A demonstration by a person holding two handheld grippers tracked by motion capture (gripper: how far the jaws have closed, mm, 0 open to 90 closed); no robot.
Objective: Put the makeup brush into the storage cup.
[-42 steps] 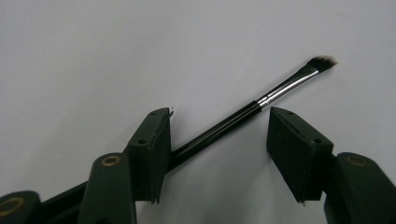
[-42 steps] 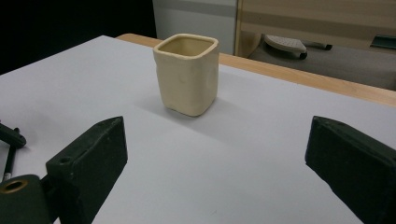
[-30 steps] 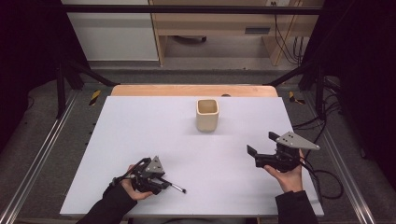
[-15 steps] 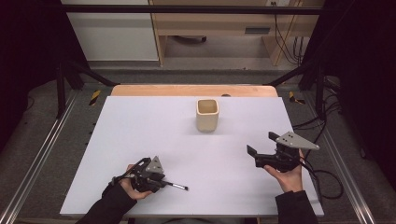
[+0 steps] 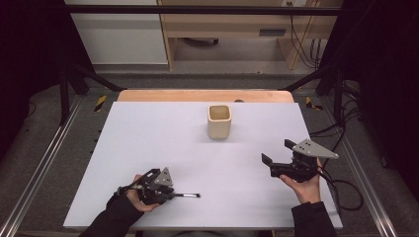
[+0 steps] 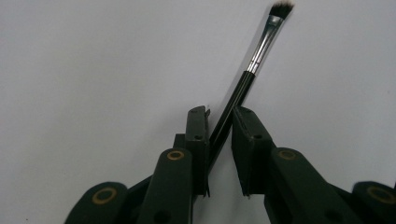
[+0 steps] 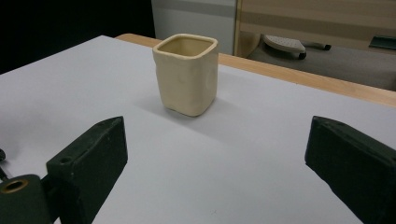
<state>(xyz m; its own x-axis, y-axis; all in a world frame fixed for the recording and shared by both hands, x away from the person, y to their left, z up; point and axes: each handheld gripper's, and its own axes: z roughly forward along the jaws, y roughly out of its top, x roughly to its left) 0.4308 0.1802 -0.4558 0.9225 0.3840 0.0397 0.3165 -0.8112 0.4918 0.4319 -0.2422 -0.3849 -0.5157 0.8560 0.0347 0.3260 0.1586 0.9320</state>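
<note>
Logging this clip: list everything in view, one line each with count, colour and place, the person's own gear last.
table: one, white top with a wooden far edge, centre of the high view
cup: one, cream, square-mouthed, upright near the far middle of the table
brush: one, black handle, silver ferrule, dark bristles, gripped by the left hand-held gripper
left hand-held gripper: one, black, near-left, jaws closed on the brush
right hand-held gripper: one, black with a grey plate, near-right, jaws wide apart, facing the cup
</note>
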